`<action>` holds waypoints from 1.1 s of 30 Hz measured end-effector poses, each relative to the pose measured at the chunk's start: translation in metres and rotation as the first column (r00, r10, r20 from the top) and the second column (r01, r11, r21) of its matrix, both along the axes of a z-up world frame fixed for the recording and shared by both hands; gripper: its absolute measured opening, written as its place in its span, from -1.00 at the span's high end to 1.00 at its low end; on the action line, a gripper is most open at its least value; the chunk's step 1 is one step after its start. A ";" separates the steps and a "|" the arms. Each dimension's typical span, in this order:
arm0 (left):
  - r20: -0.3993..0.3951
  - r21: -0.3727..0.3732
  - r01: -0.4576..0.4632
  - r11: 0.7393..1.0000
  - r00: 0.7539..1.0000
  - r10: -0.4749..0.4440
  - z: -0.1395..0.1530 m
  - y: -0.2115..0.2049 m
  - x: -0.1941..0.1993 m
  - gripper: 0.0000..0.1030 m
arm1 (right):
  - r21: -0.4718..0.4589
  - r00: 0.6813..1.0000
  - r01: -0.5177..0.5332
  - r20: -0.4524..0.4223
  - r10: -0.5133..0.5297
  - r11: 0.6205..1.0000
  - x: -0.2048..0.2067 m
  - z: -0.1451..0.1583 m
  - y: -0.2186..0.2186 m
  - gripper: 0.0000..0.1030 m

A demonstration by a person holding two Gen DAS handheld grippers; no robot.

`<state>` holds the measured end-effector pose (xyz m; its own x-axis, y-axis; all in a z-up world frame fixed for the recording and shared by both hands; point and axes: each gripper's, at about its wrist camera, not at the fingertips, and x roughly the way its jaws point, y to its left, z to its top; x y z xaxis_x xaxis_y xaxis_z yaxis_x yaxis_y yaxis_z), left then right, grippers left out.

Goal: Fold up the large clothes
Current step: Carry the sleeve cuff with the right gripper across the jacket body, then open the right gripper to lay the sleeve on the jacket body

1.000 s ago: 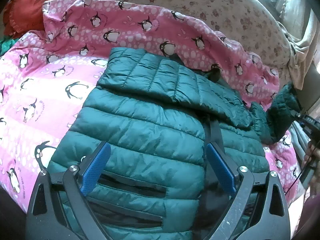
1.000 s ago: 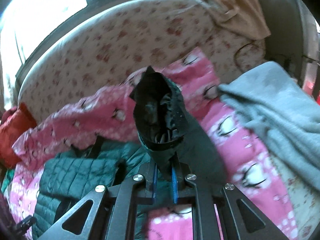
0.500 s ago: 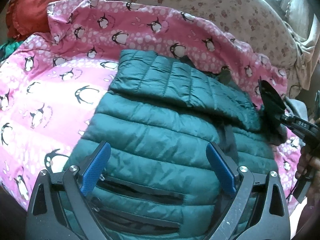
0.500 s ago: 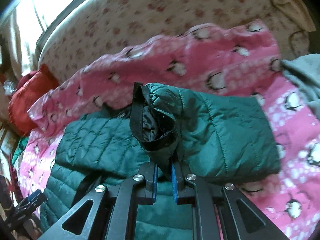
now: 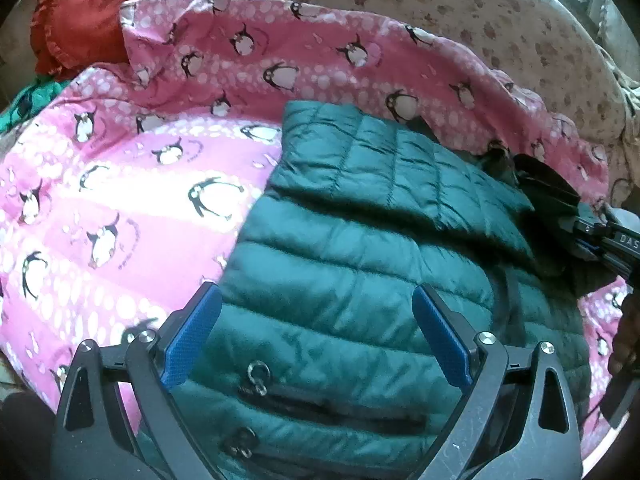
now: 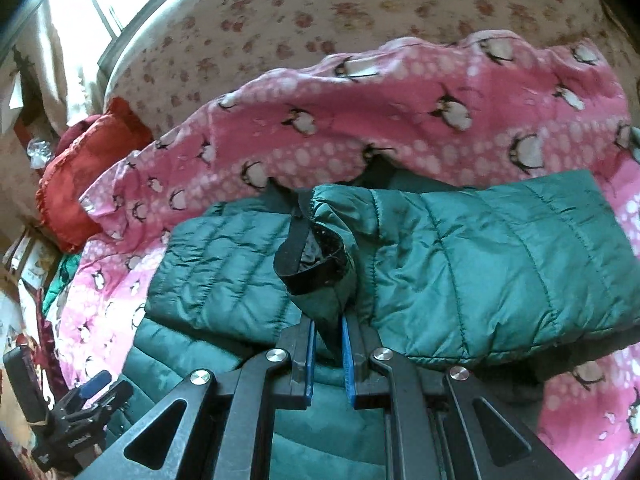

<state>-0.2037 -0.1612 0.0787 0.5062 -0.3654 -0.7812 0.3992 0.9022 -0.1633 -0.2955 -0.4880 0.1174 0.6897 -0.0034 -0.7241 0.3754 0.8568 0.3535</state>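
1. Left tongs (image 5: pixel 316 336): blue pads wide apart, nothing between them; they hover over the lower body of the jacket (image 5: pixel 352 288), near its zip pulls.
2. Right tongs (image 6: pixel 328 344): pads together, clamped on the cuff (image 6: pixel 320 280) of the jacket's sleeve (image 6: pixel 500 264). The black-lined cuff opening stands just ahead of the pads.
3. Jacket: green, quilted, lying flat on the bed, directly ahead of and beneath both tongs. In the left wrist view, one sleeve lies folded across the chest, ahead of the left tongs.
4. Sleeve held by the right tongs: it extends to the right of those tongs and is lifted off the blanket, casting a shadow beneath.
5. Blanket (image 5: pixel 120 208): pink with penguins, spread under the jacket, to the left of the left tongs and beyond the jacket.
6. Floral cover (image 6: pixel 320 24): pale, far beyond both tongs, behind the blanket.
7. Red cushion (image 5: pixel 100 12): far ahead and left of the left tongs.
8. The right tongs also appear at the right edge of the left wrist view (image 5: pixel 592 236).
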 end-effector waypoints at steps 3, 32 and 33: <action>0.007 0.015 -0.009 1.000 1.000 0.009 -0.001 -0.003 0.006 -0.87 | 0.020 1.000 -0.013 0.008 0.013 1.000 0.011 -0.001 0.010 0.79; -0.036 0.009 -0.098 0.995 0.994 0.099 -0.013 0.000 0.065 -0.87 | 0.178 0.978 -0.204 0.076 0.193 0.963 0.114 -0.008 0.100 0.79; -0.038 0.012 -0.098 0.995 0.994 0.099 -0.014 0.000 0.066 -0.87 | 0.191 0.976 -0.214 0.084 0.201 0.958 0.119 -0.008 0.102 0.79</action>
